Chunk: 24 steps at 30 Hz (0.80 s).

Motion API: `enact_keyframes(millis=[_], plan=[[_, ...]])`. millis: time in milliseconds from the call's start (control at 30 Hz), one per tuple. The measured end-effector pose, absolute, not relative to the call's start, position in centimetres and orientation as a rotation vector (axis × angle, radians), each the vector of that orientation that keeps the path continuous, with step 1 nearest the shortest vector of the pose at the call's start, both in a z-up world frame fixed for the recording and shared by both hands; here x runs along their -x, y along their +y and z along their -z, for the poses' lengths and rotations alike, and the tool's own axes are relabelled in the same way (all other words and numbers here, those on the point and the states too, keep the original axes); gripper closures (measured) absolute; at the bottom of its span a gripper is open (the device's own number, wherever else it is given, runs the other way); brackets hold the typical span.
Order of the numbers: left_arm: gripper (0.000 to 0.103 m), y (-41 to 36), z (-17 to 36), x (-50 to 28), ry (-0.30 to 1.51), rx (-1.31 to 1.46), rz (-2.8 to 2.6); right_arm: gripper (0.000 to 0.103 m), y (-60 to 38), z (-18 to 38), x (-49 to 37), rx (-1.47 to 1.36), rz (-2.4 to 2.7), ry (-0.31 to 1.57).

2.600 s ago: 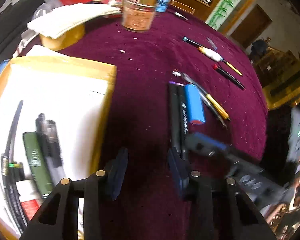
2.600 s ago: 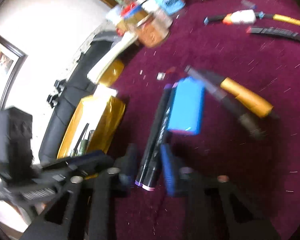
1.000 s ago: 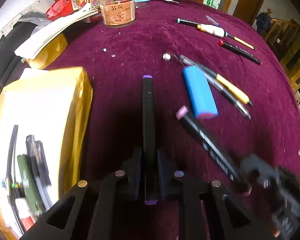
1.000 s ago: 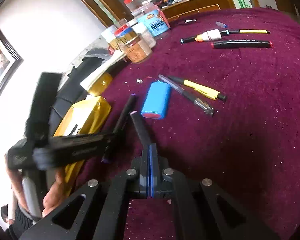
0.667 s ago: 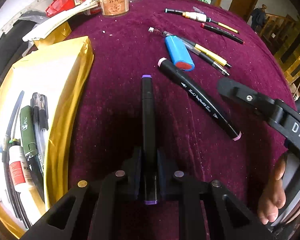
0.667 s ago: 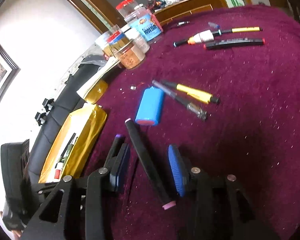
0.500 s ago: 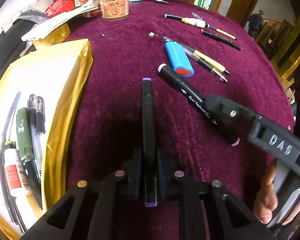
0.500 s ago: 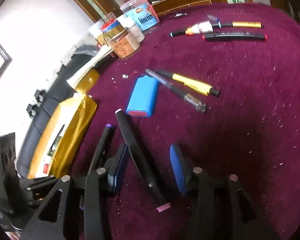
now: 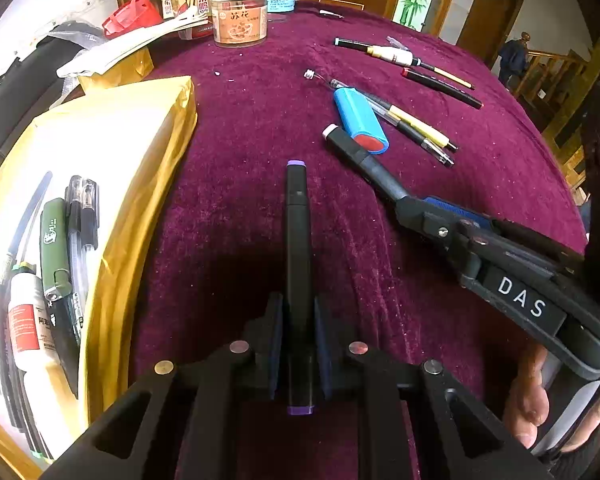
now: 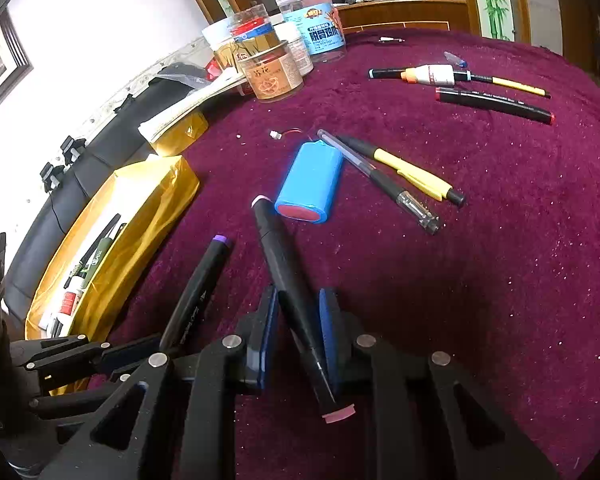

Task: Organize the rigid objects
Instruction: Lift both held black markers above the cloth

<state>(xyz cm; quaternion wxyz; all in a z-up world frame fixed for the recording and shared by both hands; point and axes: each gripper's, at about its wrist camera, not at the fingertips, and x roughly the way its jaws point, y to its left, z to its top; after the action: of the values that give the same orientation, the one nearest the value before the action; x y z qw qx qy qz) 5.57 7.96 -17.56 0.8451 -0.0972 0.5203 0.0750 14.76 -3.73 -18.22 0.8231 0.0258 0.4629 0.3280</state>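
A purple-tipped marker (image 9: 298, 240) is held tight by the left claw (image 9: 298, 344); a pink-tipped marker (image 10: 288, 280) is gripped by the just-narrowed right claw (image 10: 300, 332).

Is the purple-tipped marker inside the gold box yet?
No, it is out. The left gripper holds the purple-tipped marker over the red cloth, beside the gold box.

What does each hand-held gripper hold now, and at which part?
Left hand-held gripper: black purple-capped marker, near its rear end. Right hand-held gripper, jaws just closing: black pink-capped marker, near its rear end.
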Motion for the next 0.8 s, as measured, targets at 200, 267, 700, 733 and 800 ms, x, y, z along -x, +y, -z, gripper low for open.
enact_keyframes(millis=[200, 267, 700, 733, 800], plan=[[0.069, 7.6, 17.5, -6.0, 1.097, 0.205, -0.132, 0.081, -3.6, 18.4, -14.8, -0.053, -0.698, 0.993], [0.068, 7.4, 17.5, -6.0, 1.085, 0.2, -0.133, 0.081, -3.6, 18.3, -14.8, -0.056, -0.699, 0.994], [0.089, 7.7, 17.6, -4.8, 1.047, 0.191, -0.158, 0.081, -3.2, 18.4, -14.7, -0.023, -0.694, 0.983], [0.088, 7.4, 17.6, -4.9, 1.048, 0.169, -0.161, 0.081, -3.2, 18.4, -14.7, -0.017, -0.692, 0.98], [0.088, 7.1, 17.6, -5.1, 1.051, 0.149, -0.171, 0.082, -3.0, 18.3, -14.5, 0.003, -0.687, 0.97]])
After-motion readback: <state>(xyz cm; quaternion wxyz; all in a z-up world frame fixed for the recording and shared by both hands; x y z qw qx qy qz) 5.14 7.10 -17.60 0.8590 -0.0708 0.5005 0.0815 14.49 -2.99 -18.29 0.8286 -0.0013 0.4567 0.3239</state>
